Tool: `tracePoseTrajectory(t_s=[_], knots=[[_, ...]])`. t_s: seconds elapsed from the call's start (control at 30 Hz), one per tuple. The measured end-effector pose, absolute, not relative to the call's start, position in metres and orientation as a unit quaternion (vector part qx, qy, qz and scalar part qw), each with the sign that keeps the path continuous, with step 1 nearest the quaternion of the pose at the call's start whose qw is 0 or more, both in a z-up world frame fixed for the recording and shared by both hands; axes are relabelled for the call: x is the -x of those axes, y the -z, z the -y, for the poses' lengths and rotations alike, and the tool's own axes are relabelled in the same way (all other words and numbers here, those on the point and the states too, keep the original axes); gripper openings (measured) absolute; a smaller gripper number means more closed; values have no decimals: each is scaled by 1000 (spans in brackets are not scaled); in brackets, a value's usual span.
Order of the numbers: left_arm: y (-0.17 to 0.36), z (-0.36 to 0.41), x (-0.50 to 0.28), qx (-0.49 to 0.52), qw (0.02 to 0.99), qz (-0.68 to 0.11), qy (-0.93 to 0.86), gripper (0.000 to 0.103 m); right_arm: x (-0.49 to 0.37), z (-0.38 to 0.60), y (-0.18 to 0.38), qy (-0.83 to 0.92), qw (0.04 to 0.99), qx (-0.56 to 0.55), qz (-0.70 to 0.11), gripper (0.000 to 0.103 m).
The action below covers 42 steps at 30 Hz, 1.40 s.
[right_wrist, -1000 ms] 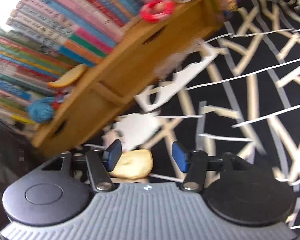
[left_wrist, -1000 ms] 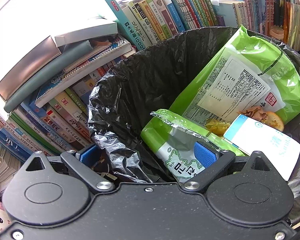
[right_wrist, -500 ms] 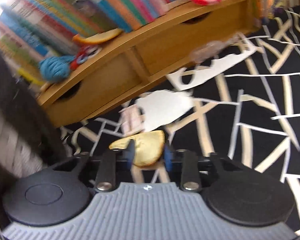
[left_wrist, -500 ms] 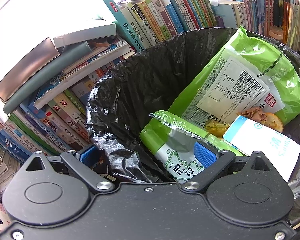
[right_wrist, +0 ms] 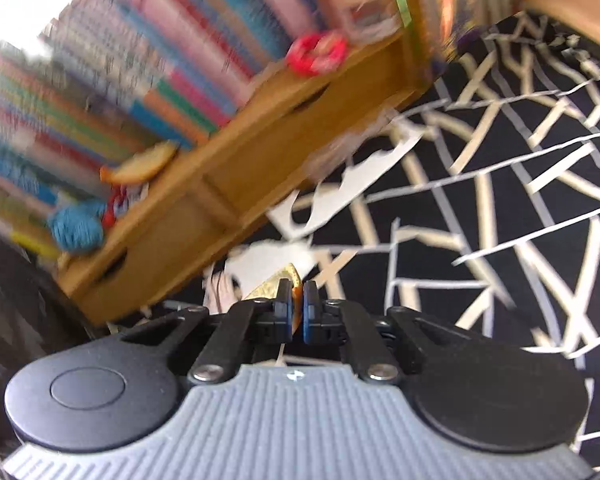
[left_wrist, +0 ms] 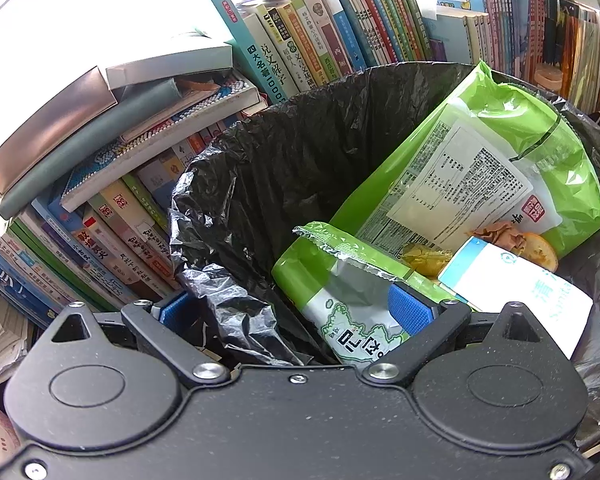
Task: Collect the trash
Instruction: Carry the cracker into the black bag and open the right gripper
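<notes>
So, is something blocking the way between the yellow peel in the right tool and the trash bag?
The right tool is shut on the yellow peel. The trash bag is open on top, but no view shows the path between them.

Both tongs, left point(left_wrist: 296, 310) & right point(right_wrist: 297, 306): black linkage arms w/ silver screws, blue ribbed pads, round black hubs; right's body is ridged grey.
</notes>
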<state>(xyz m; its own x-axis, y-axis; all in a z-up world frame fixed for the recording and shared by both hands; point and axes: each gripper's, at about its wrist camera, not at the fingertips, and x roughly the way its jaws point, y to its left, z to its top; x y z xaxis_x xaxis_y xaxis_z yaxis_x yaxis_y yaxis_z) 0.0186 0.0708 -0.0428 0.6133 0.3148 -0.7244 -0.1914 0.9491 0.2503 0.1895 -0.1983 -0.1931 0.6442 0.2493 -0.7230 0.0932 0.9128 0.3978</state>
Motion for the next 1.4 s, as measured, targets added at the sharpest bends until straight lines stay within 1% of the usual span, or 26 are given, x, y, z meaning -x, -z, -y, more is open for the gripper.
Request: tracePoseTrajectory(t_s=[0.27,0.43,0.57,0.7,0.9,1.13,1.4], knots=[[43,-72,-19,-63,897,-416,-137,98,-167,221,132,-30,898,-210,-385,8],[43,-74,-18,-57,898,-416,-134,98,-149,222,93,-40,910,-193,-364,8],[43,-75,-18,-52,898,-417,-131,98,-131,215,72,-43,917,-176,-356,8],[43,-75,-18,-50,898,-418,-130,98,-115,204,59,-49,920,-166,-350,8],[43,-75,-18,-49,898,-418,-132,98,-90,198,39,-79,934,-187,-295,8],[42,-75,-18,-49,898,-417,-134,98,-77,186,16,-140,936,-200,-255,9],[42,-74,-19,-50,898,-417,-136,99,-65,157,8,-219,924,-190,-249,12]])
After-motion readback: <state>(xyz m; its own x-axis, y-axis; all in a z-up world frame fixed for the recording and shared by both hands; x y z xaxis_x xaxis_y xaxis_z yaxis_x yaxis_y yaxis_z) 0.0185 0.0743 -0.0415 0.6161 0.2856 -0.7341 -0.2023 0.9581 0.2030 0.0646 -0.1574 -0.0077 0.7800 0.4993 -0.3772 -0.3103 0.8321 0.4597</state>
